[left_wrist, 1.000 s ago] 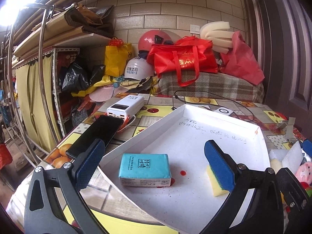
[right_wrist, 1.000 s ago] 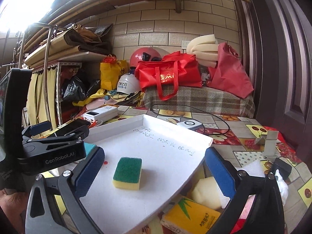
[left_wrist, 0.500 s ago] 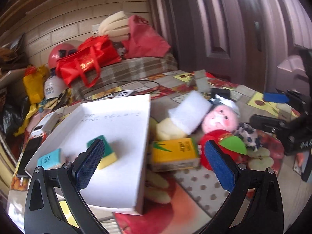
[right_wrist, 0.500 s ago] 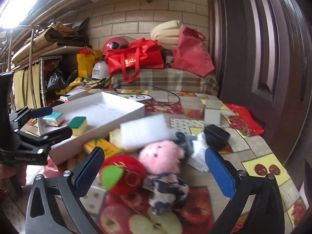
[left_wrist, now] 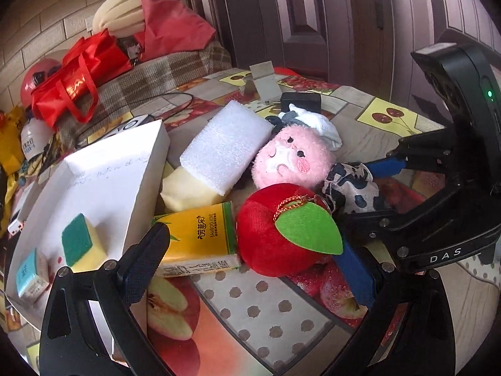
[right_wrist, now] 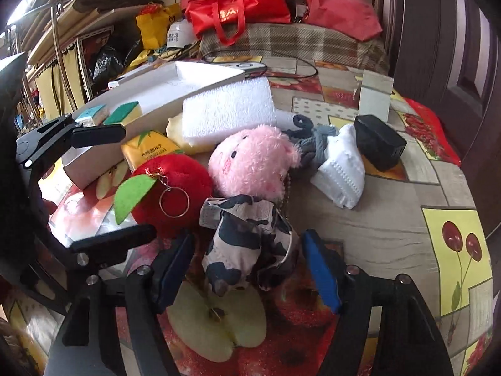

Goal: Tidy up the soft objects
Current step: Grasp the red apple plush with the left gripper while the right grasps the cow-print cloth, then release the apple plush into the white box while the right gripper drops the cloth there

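On the tablecloth [right_wrist: 391, 225], my right gripper [right_wrist: 247, 269] is spread wide around the doll's [right_wrist: 250, 169] cow-print body, pads not touching. My left gripper [left_wrist: 250, 260] is also apart, flanking the plush apple [left_wrist: 281, 232] and tissue pack [left_wrist: 200, 238]. Tray [left_wrist: 137, 188] at 9 o'clock holds a sponge [left_wrist: 81, 244].

The apple [left_wrist: 275, 235] covers one end of the yellow pack [left_wrist: 200, 238], whose small print is too fine to read. The foam block [left_wrist: 225, 144] hides much of the cream sponge [left_wrist: 188, 188]. Writing inside the tray [left_wrist: 103, 185] is illegible. The doll [right_wrist: 250, 163] screens part of the mask [right_wrist: 341, 169].
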A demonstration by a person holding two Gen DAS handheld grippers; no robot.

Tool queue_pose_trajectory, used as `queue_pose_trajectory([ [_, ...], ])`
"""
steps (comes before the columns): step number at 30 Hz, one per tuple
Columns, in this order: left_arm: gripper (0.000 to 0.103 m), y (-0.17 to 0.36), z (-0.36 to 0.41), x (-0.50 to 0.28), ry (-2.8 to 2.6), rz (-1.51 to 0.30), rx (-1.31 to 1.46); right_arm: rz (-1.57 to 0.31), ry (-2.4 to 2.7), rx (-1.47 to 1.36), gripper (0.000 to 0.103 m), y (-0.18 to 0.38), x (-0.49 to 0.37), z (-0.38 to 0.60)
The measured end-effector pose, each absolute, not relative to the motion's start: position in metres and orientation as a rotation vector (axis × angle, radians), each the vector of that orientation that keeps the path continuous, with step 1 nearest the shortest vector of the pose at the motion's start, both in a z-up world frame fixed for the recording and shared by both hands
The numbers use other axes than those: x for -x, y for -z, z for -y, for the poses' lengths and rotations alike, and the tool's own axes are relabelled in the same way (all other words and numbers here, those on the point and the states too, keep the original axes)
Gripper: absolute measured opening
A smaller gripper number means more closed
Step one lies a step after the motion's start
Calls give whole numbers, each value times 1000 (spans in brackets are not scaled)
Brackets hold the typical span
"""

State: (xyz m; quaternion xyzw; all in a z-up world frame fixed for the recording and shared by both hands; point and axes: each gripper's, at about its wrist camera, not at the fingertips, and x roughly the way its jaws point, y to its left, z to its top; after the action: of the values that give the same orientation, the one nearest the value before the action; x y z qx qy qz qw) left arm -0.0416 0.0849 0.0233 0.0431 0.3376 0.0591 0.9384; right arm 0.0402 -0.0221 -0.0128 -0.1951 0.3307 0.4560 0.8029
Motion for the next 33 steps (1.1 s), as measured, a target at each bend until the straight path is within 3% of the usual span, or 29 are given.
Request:
queue_pose_trajectory([
  [1,102,-23,-87,39,-115,-696,-75,-728,-982,417,59,15,-43,21],
  [4,97,-22,-85,31,-100,-704,-79,-725,-990,396,30,13,-43,25],
  [11,92,-18,-80,15,-93,-741,-98,-562,-874,158,29,-12,-46,79],
  [14,84,-13,-75,7,-97,-784,-119,-570,-837,97,29,-14,-56,88],
  [17,61,-12,-65,9,-85,-772,-170,-585,-838,96,29,-13,-59,85],
  [18,59,-13,-64,11,-88,-760,-180,-579,-841,97,29,-14,-59,84],
  [22,58,-27,-71,32,-129,-637,-145,-524,-827,103,29,-19,-51,85],
  [28,59,-55,-87,91,-275,-311,-69,-348,-761,79,29,-34,-30,103],
  [33,59,-59,-104,115,-360,-273,-6,-287,-745,109,29,-38,-21,97],
])
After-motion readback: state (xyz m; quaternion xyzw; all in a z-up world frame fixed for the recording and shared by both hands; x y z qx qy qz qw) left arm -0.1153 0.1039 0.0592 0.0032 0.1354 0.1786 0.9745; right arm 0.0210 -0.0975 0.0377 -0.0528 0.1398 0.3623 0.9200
